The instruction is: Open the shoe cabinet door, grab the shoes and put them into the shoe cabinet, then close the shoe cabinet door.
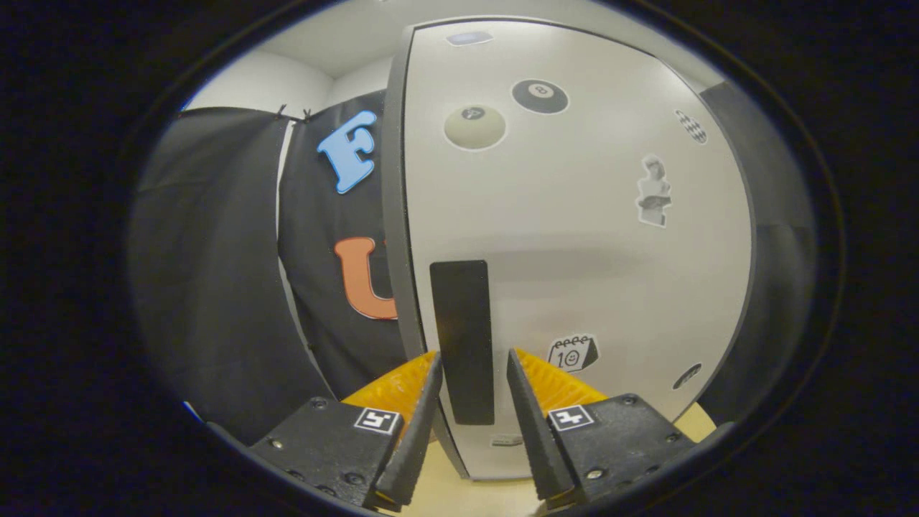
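The gripper (474, 366) is straddling the black vertical handle (463, 337) on the white sticker-covered cabinet door (574, 237), fingers released; squeezing squarely before pulling seems wise.

— What colour is the shoe cabinet door (574, 237)?
— Pale grey, dotted with stickers — a black eight-ball (540, 95), a cream ball (474, 127).
— And the handle (463, 337)?
— Plain black.

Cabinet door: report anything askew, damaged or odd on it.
Nothing stands out. The cabinet door looks intact, and its stickers lie flat. The dark handle stands upright near the door's edge, between the fingers of the open gripper, which do not visibly press on it.
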Motion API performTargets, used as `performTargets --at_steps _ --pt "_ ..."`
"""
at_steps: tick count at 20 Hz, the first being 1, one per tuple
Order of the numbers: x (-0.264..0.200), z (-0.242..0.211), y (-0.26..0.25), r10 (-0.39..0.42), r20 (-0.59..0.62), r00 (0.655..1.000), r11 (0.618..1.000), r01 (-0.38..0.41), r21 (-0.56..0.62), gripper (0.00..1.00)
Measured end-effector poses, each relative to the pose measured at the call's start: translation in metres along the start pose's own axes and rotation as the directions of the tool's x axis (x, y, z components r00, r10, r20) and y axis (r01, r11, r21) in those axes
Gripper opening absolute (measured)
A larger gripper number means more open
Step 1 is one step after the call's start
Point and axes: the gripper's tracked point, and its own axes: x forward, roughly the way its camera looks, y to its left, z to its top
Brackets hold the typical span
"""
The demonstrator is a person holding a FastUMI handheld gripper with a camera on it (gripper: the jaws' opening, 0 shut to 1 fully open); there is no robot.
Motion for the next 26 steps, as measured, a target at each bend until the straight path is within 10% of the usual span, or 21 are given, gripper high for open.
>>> performTargets --at_steps 8,26 --pt "0.002 -0.007 0.001 0.006 -0.017 1.0 0.998 -0.007 -0.059 0.37" --pt "-0.133 -0.02 -0.041 0.169 -0.061 0.984 0.982 -0.173 -0.079 0.31"
